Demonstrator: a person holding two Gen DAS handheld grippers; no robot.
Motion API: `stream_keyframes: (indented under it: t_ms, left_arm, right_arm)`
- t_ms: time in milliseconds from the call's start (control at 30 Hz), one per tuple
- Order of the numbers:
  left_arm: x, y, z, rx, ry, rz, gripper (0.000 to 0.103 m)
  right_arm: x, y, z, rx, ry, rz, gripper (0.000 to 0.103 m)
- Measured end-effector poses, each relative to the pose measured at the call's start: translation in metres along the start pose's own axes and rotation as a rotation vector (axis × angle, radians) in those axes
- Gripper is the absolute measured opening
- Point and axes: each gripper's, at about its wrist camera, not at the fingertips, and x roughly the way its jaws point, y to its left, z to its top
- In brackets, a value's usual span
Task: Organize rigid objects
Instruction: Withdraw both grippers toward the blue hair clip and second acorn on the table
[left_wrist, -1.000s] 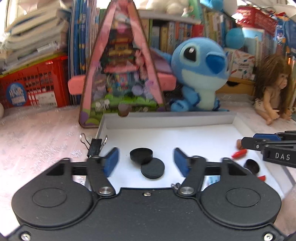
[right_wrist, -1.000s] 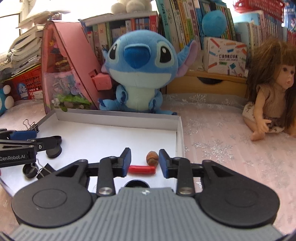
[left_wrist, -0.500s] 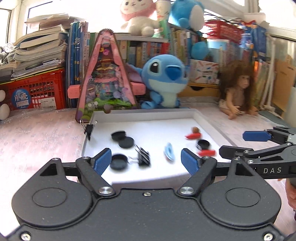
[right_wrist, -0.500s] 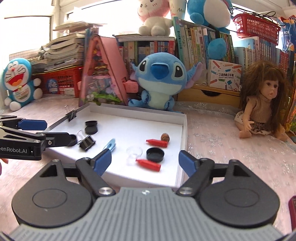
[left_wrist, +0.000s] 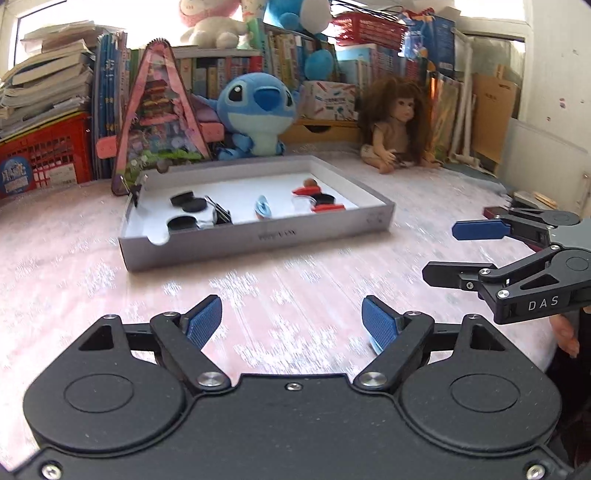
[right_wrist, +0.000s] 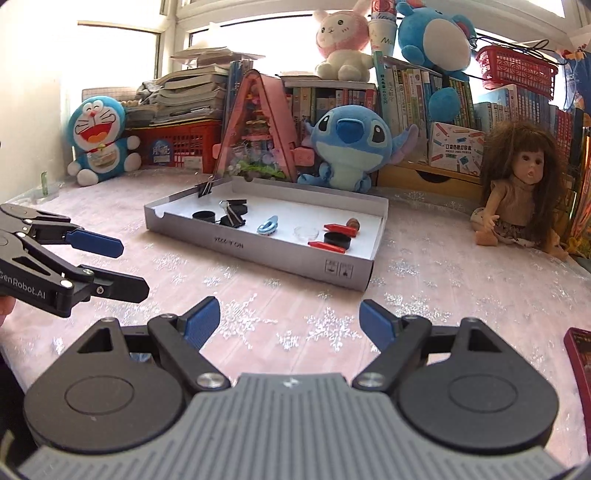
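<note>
A shallow white box (left_wrist: 258, 236) (right_wrist: 258, 254) lies on the pink table. In it lie black round caps (left_wrist: 188, 202) (right_wrist: 204, 215), a binder clip (left_wrist: 221, 216) (right_wrist: 232, 218), a blue clip (left_wrist: 263, 206) (right_wrist: 268, 225), red crayon-like pieces (left_wrist: 328, 208) (right_wrist: 327, 246), a clear lid (right_wrist: 306, 232) and a small brown nut (right_wrist: 352, 223). My left gripper (left_wrist: 293, 325) (right_wrist: 107, 262) is open and empty, well in front of the box. My right gripper (right_wrist: 290, 323) (left_wrist: 458, 251) is open and empty, also in front of the box.
Behind the box stand a Stitch plush (left_wrist: 258, 110) (right_wrist: 347, 144), a pink triangular toy house (left_wrist: 159, 122) (right_wrist: 258, 129), a doll (left_wrist: 395, 125) (right_wrist: 517, 192), a Doraemon plush (right_wrist: 99, 140), red crates and bookshelves. A dark red item (right_wrist: 580, 362) lies at the right table edge.
Both grippers have pulled back from over the box toward the table's near side and opened wide. The box's contents now lie at a distance.
</note>
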Motion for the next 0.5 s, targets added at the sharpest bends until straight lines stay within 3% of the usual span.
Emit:
stream_keyframes:
  t_ms: [267, 500]
  left_arm:
    - [-0.011, -0.018, -0.018, 0.086, 0.026, -0.096, 0.082]
    - [0.000, -0.031, -0.022, 0.134, 0.043, -0.031, 0.082]
  right_arm:
    - [-0.018, 0.013, -0.022, -0.065, 0.016, 0.061, 0.090]
    - [-0.015, 0.020, -0.026, -0.076, 0.017, 0.070, 0.090]
